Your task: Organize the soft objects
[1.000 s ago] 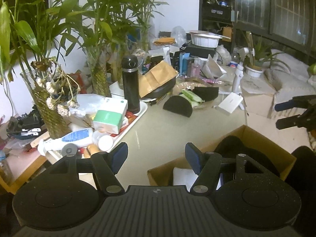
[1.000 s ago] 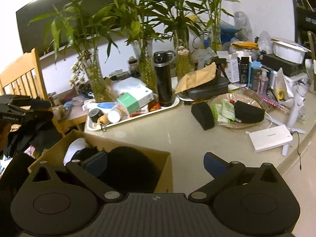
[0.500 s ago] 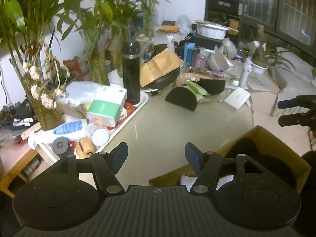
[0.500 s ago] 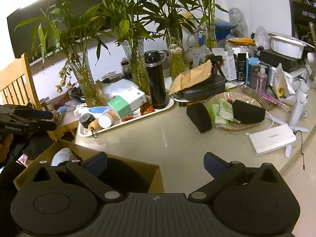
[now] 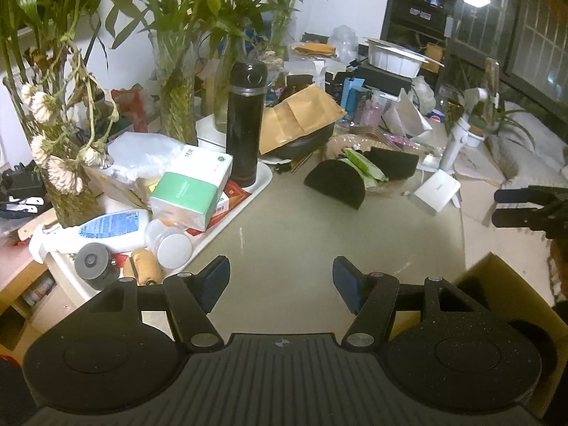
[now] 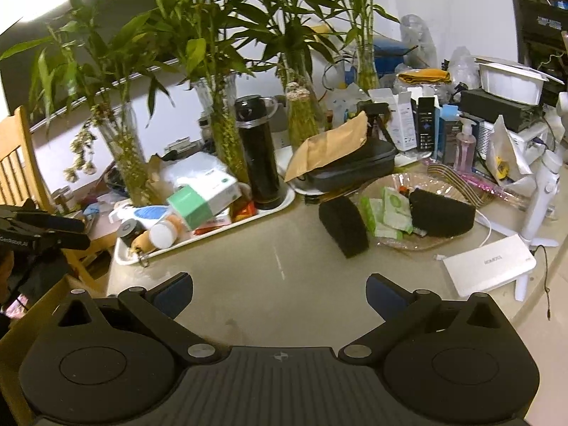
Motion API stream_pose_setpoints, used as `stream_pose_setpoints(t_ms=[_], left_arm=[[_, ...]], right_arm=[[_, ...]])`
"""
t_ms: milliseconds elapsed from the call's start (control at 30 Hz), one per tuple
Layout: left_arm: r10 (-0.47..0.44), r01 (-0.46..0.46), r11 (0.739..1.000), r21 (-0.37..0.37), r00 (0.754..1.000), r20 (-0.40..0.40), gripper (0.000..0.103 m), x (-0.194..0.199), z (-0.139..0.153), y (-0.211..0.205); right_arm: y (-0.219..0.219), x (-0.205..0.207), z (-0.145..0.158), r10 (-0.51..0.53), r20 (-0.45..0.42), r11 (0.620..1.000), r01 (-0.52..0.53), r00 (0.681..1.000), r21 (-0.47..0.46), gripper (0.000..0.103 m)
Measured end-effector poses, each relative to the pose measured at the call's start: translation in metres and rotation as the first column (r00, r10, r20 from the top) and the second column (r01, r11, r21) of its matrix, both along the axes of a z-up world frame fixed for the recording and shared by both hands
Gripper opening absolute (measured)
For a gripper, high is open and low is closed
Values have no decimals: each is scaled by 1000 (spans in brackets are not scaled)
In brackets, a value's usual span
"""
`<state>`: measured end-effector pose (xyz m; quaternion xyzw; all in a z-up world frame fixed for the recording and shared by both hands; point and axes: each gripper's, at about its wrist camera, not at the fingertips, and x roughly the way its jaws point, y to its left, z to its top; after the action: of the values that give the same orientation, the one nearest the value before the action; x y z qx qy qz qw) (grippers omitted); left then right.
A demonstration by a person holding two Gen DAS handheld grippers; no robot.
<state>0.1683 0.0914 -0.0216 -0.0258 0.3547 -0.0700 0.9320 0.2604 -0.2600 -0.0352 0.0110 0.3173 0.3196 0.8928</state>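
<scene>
A black half-round foam piece (image 5: 335,184) (image 6: 342,225) stands on the beige table. A second black foam piece (image 5: 394,163) (image 6: 442,213) lies on a glass plate (image 6: 408,245) with green packets. My left gripper (image 5: 280,280) hangs open over bare tabletop, well short of the foam, with nothing between its fingers. My right gripper (image 6: 280,293) is open too and holds nothing; it also shows at the right edge of the left wrist view. A cardboard box (image 5: 497,273) with dark contents sits low at the right, mostly hidden behind the left gripper.
A white tray (image 5: 255,191) holds a green tissue pack (image 5: 191,188), a lotion bottle and a black flask (image 5: 245,124). Glass vases with bamboo stand behind it. A white box (image 6: 490,262) and a white gimbal stand (image 6: 543,191) sit near the table's right edge. A wooden chair (image 6: 17,163) stands at the left.
Both views have moved forward and lower over the table. The cardboard box has slid toward the bottom edges and is mostly out of sight. Both grippers' jaws have stayed apart.
</scene>
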Motion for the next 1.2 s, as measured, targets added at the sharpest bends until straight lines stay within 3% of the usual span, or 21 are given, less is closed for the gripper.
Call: stream_pose_setpoints(t_ms=[667,833,1000,1200], left_arm=[[-45,40,997,-73,997,-61,63,71,-55,10],[-156,155,987,-32,987,-34,63,80,-54,2],[-271,271,962,-44,963,-1,63,93,-56,-8],[-386,388,920,45,921,-57,63,106,-55,-32]], right_arm=[[13,72,-60,-58,-25,998,58,998,15,103],[7,79,-69,-74,-44,996,75,996,37,103],[6,78,-77,-68,-39,997,70,997,42,103],[3,77,-78,-83,-26,994,85,996,72,103]])
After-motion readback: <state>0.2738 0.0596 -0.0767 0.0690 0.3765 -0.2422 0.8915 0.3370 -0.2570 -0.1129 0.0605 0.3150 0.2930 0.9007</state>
